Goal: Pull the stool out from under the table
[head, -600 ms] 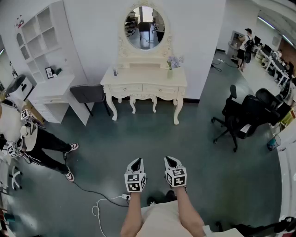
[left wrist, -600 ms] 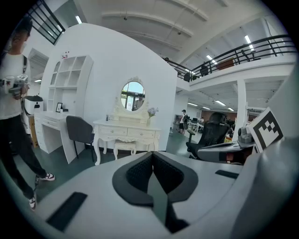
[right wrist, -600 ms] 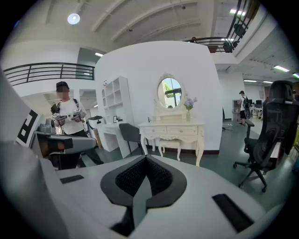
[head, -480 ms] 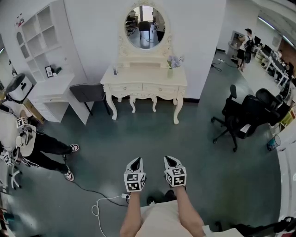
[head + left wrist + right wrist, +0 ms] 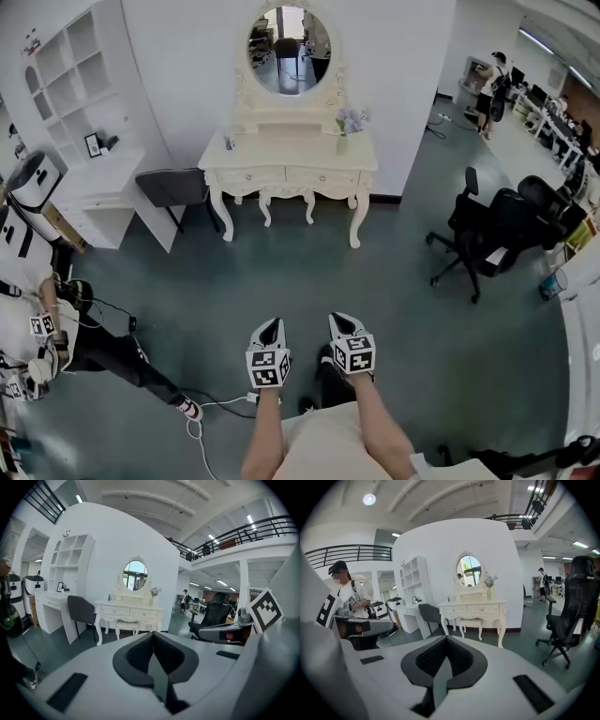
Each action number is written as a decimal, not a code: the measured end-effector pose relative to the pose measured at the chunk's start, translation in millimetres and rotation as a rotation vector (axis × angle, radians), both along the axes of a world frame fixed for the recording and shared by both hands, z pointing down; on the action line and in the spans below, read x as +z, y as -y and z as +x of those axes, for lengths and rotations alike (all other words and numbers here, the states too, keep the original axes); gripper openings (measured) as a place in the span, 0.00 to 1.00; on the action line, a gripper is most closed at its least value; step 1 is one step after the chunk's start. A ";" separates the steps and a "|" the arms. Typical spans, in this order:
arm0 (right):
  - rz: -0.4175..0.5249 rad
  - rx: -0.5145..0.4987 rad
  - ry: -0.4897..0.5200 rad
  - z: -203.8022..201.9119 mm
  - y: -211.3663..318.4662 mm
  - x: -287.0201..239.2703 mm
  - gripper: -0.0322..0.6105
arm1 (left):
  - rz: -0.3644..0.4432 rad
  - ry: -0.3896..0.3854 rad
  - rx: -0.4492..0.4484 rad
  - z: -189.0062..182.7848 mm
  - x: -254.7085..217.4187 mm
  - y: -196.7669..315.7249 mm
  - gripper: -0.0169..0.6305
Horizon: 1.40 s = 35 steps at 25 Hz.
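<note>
Tongs: left tongs (image 5: 272,324) and right tongs (image 5: 343,319) were both pressed together, empty, side by side at 6 o'clock. Stool (image 5: 286,194): sat tucked under the white worktop (image 5: 281,150) at 12 o'clock, well apart from both. Handling: the step likely called for walking close, opening the tongs, gripping the seat edge, and drawing straight toward 6 o'clock.

The person at the left edge (image 5: 52,328) has dropped lower in the head view and stretched one leg out across the floor. Their sneaker (image 5: 190,409), earlier well clear of the white cable (image 5: 199,428), now lies just beside its loop. Nearer in, the wearer's dark shoe (image 5: 327,366) has come forward and now shows between the left claw (image 5: 271,324) and the right claw (image 5: 339,321). The white counter with the mirror (image 5: 286,150) sits slightly higher in frame.
</note>
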State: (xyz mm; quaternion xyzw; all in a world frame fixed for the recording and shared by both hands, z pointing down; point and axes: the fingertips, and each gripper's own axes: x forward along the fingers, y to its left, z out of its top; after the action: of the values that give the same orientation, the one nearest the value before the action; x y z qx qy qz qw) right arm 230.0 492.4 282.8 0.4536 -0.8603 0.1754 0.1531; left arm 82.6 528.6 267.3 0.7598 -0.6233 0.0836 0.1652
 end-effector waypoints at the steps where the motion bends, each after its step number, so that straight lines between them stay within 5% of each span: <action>1: 0.000 -0.002 0.004 -3.3 5.3 0.0 0.12 | 0.000 -0.001 -0.006 -4.6 0.1 4.5 0.05; 19: 0.005 -0.074 0.081 -89.9 198.7 -19.4 0.12 | -0.010 0.045 -0.079 -83.8 -14.0 174.5 0.05; 30: -0.043 -0.069 0.105 -89.9 331.1 -7.3 0.12 | -0.031 0.037 -0.047 -89.6 -9.7 306.0 0.05; 35: -0.069 -0.037 0.144 -79.7 377.5 3.9 0.12 | -0.045 0.075 -0.081 -122.0 -13.2 345.4 0.05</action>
State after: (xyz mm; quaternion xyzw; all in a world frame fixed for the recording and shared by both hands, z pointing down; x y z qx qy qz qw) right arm 150.2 114.9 286.8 0.4181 -0.8708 0.2343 0.1095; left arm -39.4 183.2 254.1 0.7262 -0.6574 0.1192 0.1619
